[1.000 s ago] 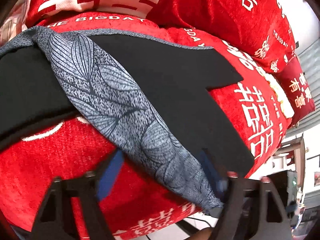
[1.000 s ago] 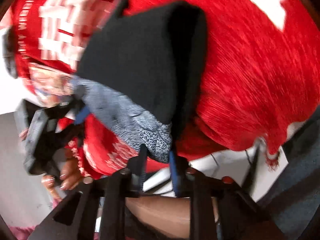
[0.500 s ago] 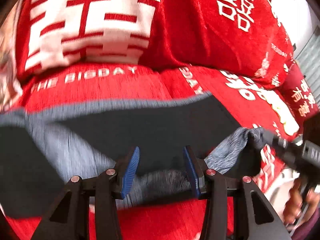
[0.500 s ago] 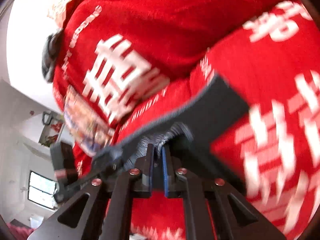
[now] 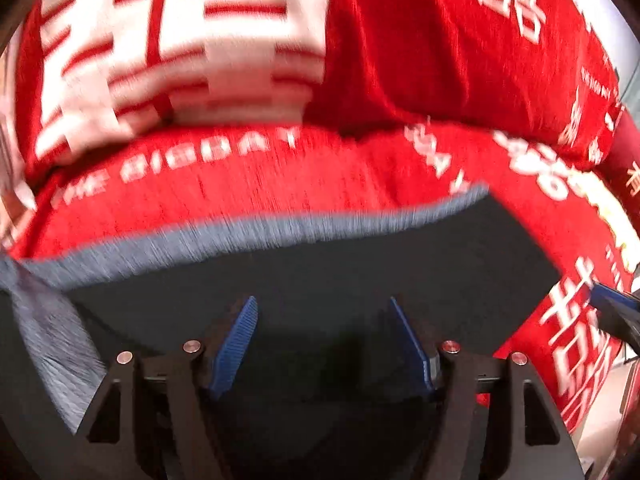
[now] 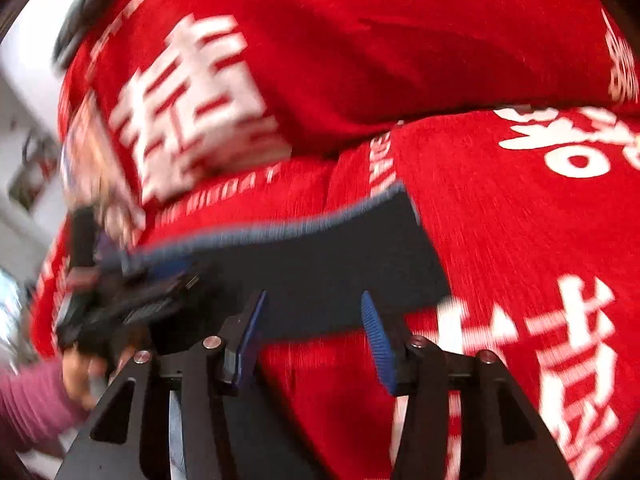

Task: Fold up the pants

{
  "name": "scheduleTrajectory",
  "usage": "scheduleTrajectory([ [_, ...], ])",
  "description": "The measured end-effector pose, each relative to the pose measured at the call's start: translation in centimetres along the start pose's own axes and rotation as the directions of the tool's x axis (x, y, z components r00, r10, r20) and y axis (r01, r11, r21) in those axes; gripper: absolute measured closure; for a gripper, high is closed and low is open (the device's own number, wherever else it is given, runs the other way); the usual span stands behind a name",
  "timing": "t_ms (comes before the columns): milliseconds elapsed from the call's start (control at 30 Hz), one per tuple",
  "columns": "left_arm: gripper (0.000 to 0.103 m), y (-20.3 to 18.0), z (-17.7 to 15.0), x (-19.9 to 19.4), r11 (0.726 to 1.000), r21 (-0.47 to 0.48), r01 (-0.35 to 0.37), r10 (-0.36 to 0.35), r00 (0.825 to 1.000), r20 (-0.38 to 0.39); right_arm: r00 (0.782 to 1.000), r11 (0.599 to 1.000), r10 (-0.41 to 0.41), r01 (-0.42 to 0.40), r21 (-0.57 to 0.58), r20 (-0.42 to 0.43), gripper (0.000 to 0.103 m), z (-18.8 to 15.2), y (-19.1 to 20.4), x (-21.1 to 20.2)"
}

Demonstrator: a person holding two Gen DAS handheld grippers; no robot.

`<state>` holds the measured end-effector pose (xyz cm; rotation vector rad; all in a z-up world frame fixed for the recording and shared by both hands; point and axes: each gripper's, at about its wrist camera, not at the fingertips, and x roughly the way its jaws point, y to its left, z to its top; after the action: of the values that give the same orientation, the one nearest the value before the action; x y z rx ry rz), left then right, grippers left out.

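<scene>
Pants (image 5: 320, 264) lie low centre on red sofa (image 5: 248, 176): soft, light, floppy; best pinched at hem corners. Left gripper (image 5: 322, 340), right gripper (image 6: 312, 328): jaws just opened, holding nothing.

One pair of dark pants (image 5: 360, 264) with a grey edge. Two grippers: left gripper (image 5: 324, 344), right gripper (image 6: 312, 336), each with two blue pads. Two red back cushions (image 5: 460, 40), left and right. One pink sleeve (image 6: 28, 404), near left.
</scene>
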<state>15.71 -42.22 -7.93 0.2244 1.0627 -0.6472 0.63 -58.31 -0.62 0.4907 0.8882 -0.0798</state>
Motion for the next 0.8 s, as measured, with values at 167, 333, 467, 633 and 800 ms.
scheduleTrajectory([
  [167, 0.035, -1.2, -0.5, -0.1, 0.998, 0.061, -0.035, 0.032, 0.999, 0.035, 0.993, 0.963, -0.105, 0.09, -0.252, -0.045, 0.044, -7.9, 5.5, -3.6],
  [333, 0.034, -0.4, -0.6, -2.7, 0.999, 0.026, 0.029, -0.03, 0.999, 0.029, 0.947, 0.982, 0.182, -0.16, 0.101, -0.264, 0.043, -14.4, 5.3, -2.0],
  [467, 0.034, 0.4, -2.2, -5.9, 0.996, 0.08, 0.031, -0.034, 0.999, 0.039, 0.909, 0.889, 0.325, -0.2, 0.412, -0.26, 0.043, -17.8, 2.8, -0.1],
  [633, 0.034, 2.6, -5.8, -8.8, 0.996, 0.088, 0.024, -0.025, 1.0, 0.011, 0.919, 0.857, 0.318, -0.173, 0.485, -0.233, 0.043, -20.1, 1.8, 0.8],
  [800, 0.034, 3.8, -8.7, -9.7, 0.999, 0.053, 0.015, -0.014, 1.0, -0.026, 0.936, 0.877, 0.328, -0.251, 0.409, -0.129, 0.043, -20.4, 4.0, -0.3],
])
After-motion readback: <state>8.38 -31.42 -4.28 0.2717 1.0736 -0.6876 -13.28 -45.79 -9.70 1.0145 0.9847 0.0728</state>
